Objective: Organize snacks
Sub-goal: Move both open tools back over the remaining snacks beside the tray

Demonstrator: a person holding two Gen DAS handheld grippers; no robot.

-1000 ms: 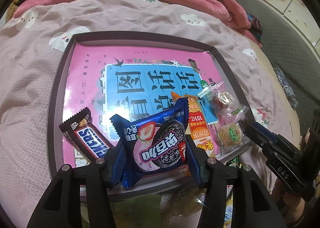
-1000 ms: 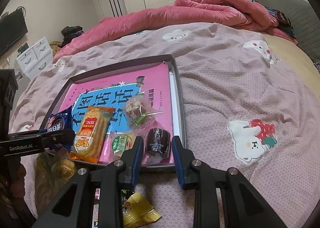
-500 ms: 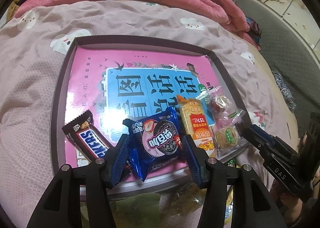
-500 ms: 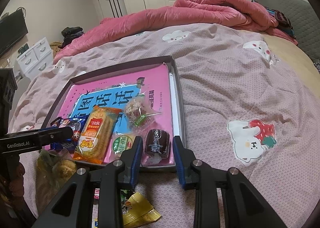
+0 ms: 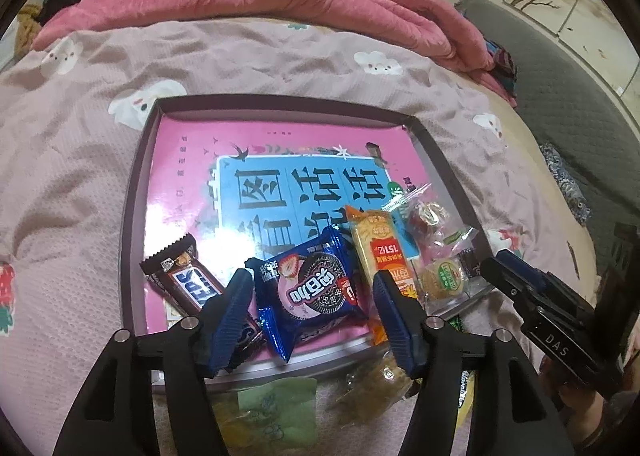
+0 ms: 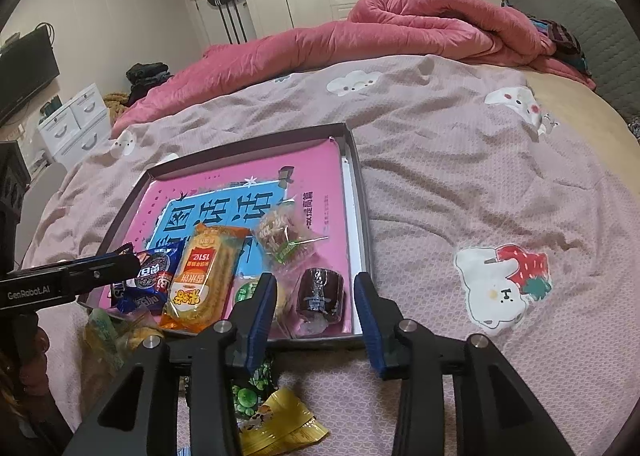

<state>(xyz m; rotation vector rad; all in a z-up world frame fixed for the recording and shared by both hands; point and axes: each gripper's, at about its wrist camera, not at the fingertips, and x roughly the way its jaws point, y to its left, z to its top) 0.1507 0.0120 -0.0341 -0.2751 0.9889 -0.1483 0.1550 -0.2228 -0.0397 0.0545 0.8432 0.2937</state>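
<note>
Left wrist view, nearest first: the left gripper (image 5: 314, 296) has its jaws opening, and the blue cookie packet (image 5: 312, 290) lies between them on the tray floor, the pads no longer pressing its sides. At ten o'clock from that packet, just beside the left pad, lies the brown chocolate bar (image 5: 188, 282). At one o'clock the orange cracker pack (image 5: 378, 246) lies alongside, and past it at two o'clock sit a round green-labelled biscuit (image 5: 442, 280) and a clear bag of sweets (image 5: 434, 218). All rest along the near edge of the shallow tray (image 5: 134, 192), which lies on the bed and is lined with a pink picture sheet (image 5: 280, 160); its far half is bare.

Right wrist view shows the right gripper (image 6: 316, 300) with jaws opening too, the dark wrapped cake (image 6: 320, 292) lying free between them in the tray's near right corner.

Six snacks look placed, by my reading. Outside the tray, at six o'clock, several wrappers remain on the bedspread (image 6: 460, 184): a yellow foil packet (image 6: 280, 428), a green-spotted one (image 6: 248, 396), and a pale green one (image 5: 276, 404).
</note>
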